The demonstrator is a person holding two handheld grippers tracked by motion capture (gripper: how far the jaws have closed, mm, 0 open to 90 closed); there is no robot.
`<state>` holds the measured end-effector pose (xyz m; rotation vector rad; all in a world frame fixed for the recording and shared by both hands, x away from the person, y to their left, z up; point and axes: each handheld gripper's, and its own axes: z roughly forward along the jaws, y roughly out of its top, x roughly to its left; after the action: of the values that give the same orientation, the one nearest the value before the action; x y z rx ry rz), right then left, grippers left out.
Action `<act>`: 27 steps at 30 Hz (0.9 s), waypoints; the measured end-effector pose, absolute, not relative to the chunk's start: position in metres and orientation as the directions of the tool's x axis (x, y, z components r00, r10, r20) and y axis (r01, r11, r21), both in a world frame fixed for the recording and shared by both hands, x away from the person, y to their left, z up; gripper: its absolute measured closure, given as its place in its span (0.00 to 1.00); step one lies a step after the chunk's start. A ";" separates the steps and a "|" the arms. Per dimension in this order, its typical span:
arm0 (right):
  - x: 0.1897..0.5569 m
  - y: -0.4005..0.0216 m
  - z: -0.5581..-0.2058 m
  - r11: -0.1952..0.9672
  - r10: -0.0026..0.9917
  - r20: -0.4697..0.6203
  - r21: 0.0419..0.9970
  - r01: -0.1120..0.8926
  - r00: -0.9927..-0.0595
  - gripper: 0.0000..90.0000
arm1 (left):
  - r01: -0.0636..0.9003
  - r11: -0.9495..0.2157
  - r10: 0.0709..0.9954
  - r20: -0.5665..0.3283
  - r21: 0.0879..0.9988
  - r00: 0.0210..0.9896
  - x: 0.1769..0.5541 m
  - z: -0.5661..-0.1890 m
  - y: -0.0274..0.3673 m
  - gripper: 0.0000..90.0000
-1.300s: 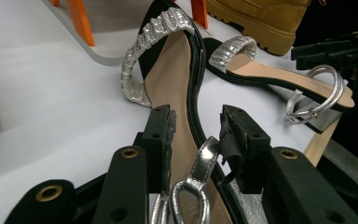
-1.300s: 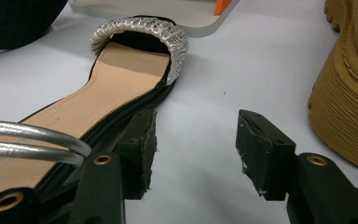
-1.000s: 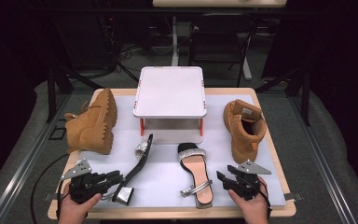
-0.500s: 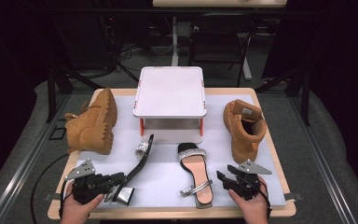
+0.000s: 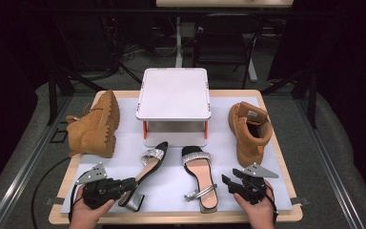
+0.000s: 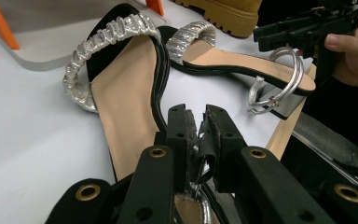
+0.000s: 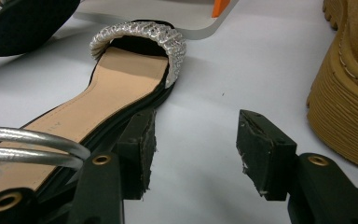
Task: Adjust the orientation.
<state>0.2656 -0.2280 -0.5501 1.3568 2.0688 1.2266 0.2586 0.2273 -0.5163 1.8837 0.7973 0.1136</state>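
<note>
Both sandals (image 5: pixel 148 172) (image 5: pixel 199 177) have a smooth matt tan insole with a black edge, plus a sparkly silver toe band that looks ruched and rough. The ankle strap (image 7: pixel 25 144) on the right one is shiny silver, almost metallic. The boots (image 5: pixel 94 125) (image 5: pixel 249 130) look like soft tan suede with chunky ribbed rubber soles. The little white shelf (image 5: pixel 173 92) reads as smooth plastic on orange legs. The table (image 5: pixel 276 143) is pale wood under a matt white sheet. The gripper (image 6: pixel 196 140) pads are matt black and scuffed.
</note>
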 end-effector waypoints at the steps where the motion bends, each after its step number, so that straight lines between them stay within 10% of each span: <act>1: 0.266 -0.228 -0.550 0.153 0.875 0.144 0.824 0.546 -0.462 0.52 | 0.469 -0.244 0.569 -0.267 0.849 0.778 0.259 -0.516 0.224 0.90; 27: 0.266 -0.229 -0.550 0.146 0.872 0.155 0.824 0.548 -0.464 0.52 | 0.460 -0.329 0.542 -0.233 0.825 0.807 0.258 -0.527 0.189 0.81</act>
<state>0.2656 -0.2295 -0.5499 1.3631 2.0695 1.2394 0.2578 0.1889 -0.5267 1.9768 0.7471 0.1023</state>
